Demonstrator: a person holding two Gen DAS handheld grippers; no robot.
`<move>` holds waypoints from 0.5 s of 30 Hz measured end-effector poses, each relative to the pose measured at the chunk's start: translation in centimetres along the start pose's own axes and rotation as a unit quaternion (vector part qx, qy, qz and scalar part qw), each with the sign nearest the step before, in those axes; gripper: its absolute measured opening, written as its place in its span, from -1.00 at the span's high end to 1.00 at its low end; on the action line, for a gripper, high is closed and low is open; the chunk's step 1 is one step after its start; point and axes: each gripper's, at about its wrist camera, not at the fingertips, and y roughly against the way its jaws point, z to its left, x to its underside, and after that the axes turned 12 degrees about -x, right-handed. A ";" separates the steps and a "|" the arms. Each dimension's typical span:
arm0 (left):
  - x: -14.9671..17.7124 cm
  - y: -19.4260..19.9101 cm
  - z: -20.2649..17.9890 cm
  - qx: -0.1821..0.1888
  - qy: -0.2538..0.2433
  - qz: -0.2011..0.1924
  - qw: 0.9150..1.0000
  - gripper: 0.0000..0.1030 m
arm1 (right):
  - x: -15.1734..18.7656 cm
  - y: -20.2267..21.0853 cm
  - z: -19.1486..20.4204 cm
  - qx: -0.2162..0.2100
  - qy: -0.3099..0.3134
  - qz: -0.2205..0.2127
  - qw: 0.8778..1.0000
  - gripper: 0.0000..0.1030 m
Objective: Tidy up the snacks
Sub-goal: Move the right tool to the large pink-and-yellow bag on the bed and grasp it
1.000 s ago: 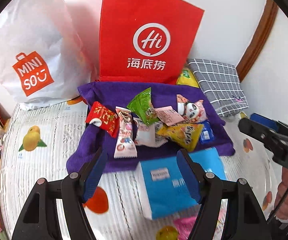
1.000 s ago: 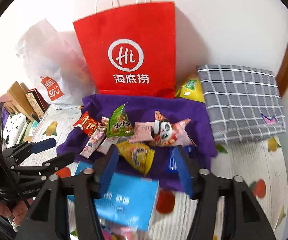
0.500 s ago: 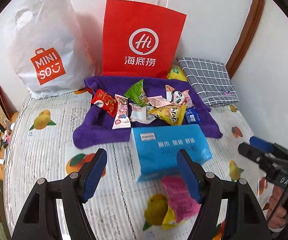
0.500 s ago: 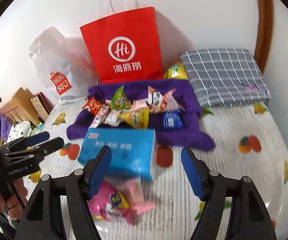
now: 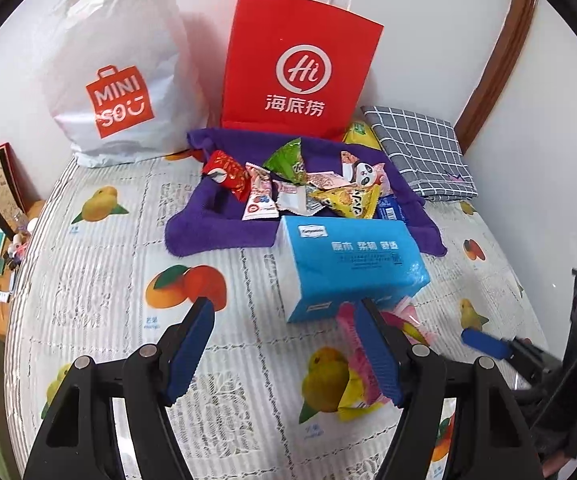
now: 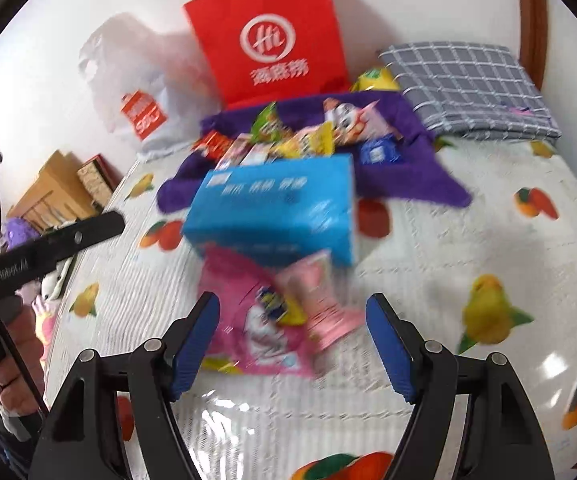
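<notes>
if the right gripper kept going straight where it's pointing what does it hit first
Most likely the pink plastic snack packets lying on the fruit-print bedcover, which sit between its open jaws; the right gripper holds nothing. Depth is blurred, so this is a guess.

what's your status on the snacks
Left gripper open, empty. Right gripper open over pink snack packs. Blue tissue pack lies before snack pile.

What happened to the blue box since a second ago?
The right gripper let go of the blue box, which now lies on the bed in front of the purple cloth. Both grippers pulled back toward the person. The snacks on the cloth and the bags stayed put.
</notes>
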 end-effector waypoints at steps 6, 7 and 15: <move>0.7 -0.2 1.5 0.002 0.011 0.003 1.000 -0.37 | 1.1 -2.5 1.7 -0.001 -0.003 0.024 1.000 -0.45; 0.7 -0.2 1.8 0.003 0.012 0.004 1.000 -0.37 | 1.2 -3.0 2.0 0.002 -0.002 0.028 1.000 -0.45; 1.3 -0.7 3.6 0.003 0.017 0.010 1.000 -0.37 | 0.9 -6.2 2.4 0.036 -0.023 0.029 0.999 -0.47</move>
